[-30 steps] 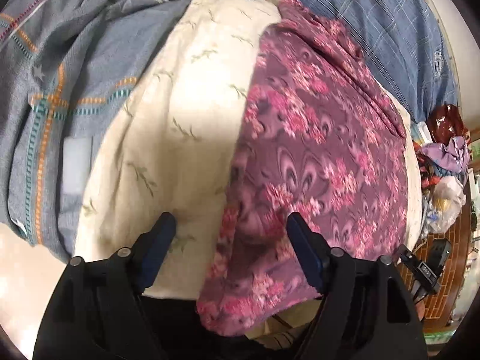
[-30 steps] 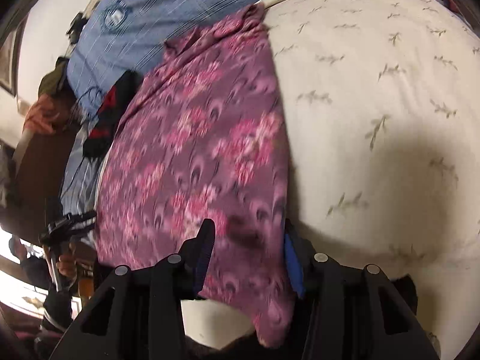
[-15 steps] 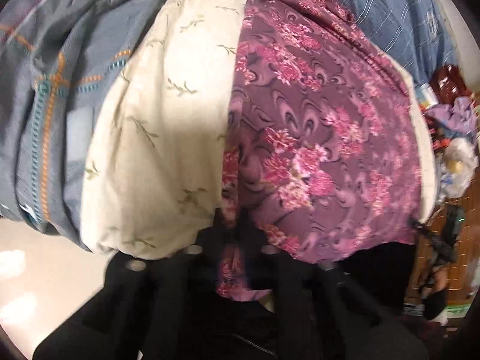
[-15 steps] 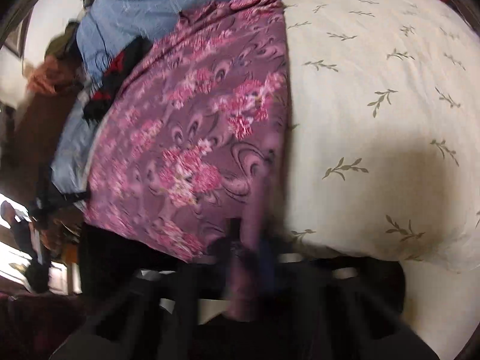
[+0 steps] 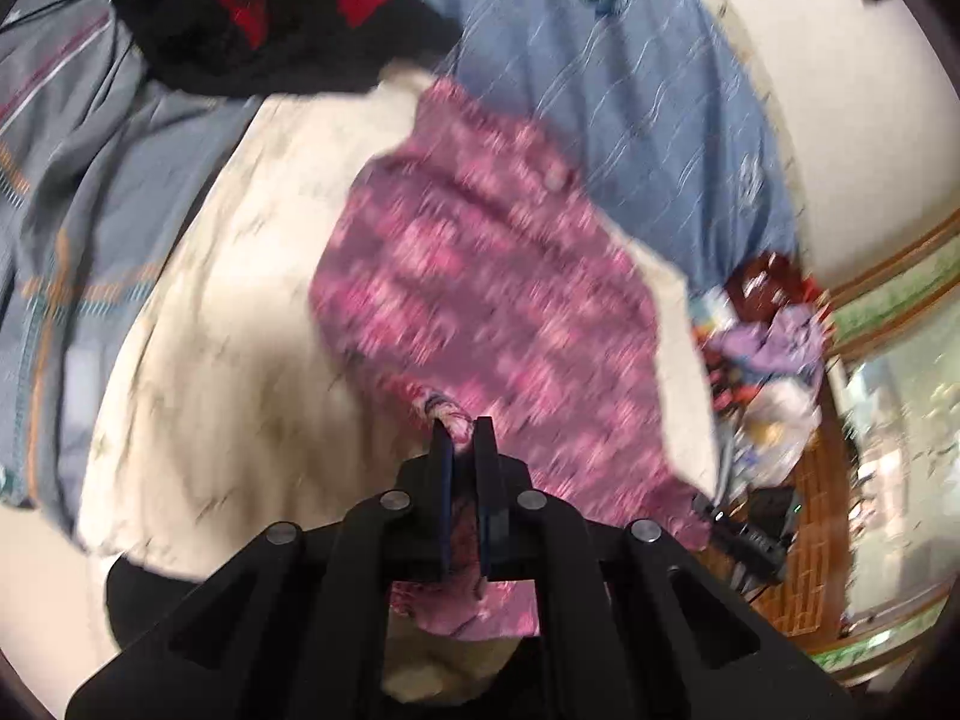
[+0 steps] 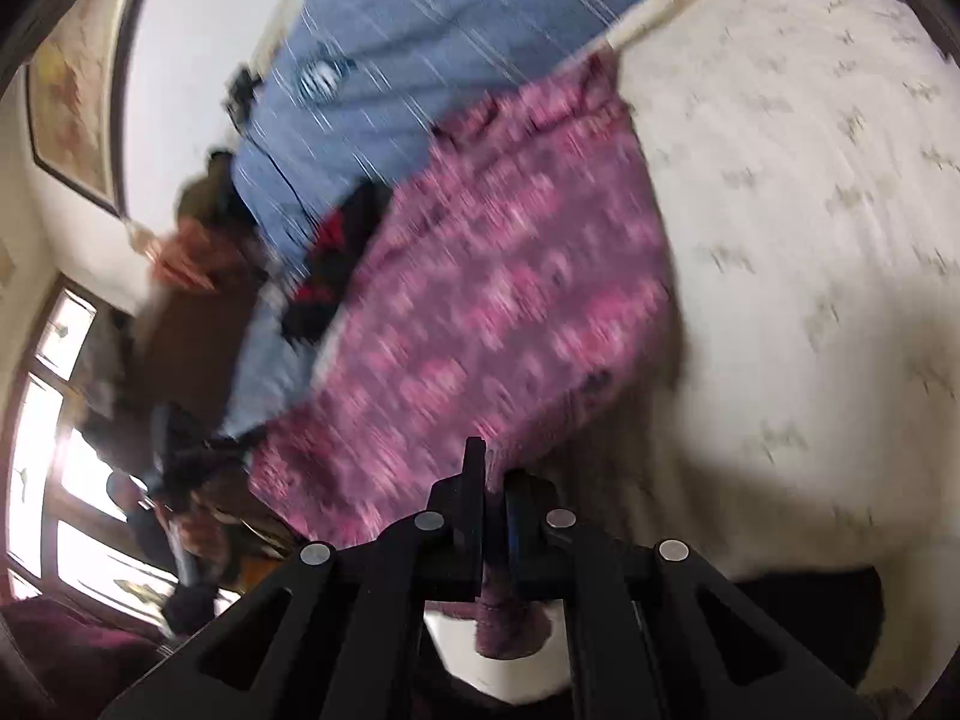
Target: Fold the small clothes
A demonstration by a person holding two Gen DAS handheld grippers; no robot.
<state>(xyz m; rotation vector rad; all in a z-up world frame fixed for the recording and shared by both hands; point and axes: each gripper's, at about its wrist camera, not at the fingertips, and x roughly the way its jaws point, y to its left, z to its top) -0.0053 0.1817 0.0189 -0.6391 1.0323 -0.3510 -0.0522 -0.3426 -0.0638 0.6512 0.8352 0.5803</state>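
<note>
A purple garment with pink flowers (image 5: pixel 480 276) lies spread over a cream pillow (image 5: pixel 240 324), blurred by motion. My left gripper (image 5: pixel 463 427) is shut on the garment's near left edge, and a bunch of cloth pokes up between its pads. In the right wrist view the same purple garment (image 6: pixel 492 312) slopes up from the cream pillow (image 6: pixel 810 240). There my right gripper (image 6: pixel 493 468) is shut on its near right edge, a strip of cloth hanging below the jaws. Both near corners are lifted off the pillow.
A blue striped cover (image 5: pixel 630 90) lies behind the pillow and a grey-blue plaid cloth (image 5: pixel 72 210) to its left. A black and red garment (image 5: pixel 270 18) sits at the back. Clutter (image 5: pixel 774 354) and a window (image 6: pixel 54 396) lie off the bed's side.
Both grippers went from open around the garment's near edge to shut on it. Both have since risen and tilted up, lifting the near edge, so more of the bed's far end shows.
</note>
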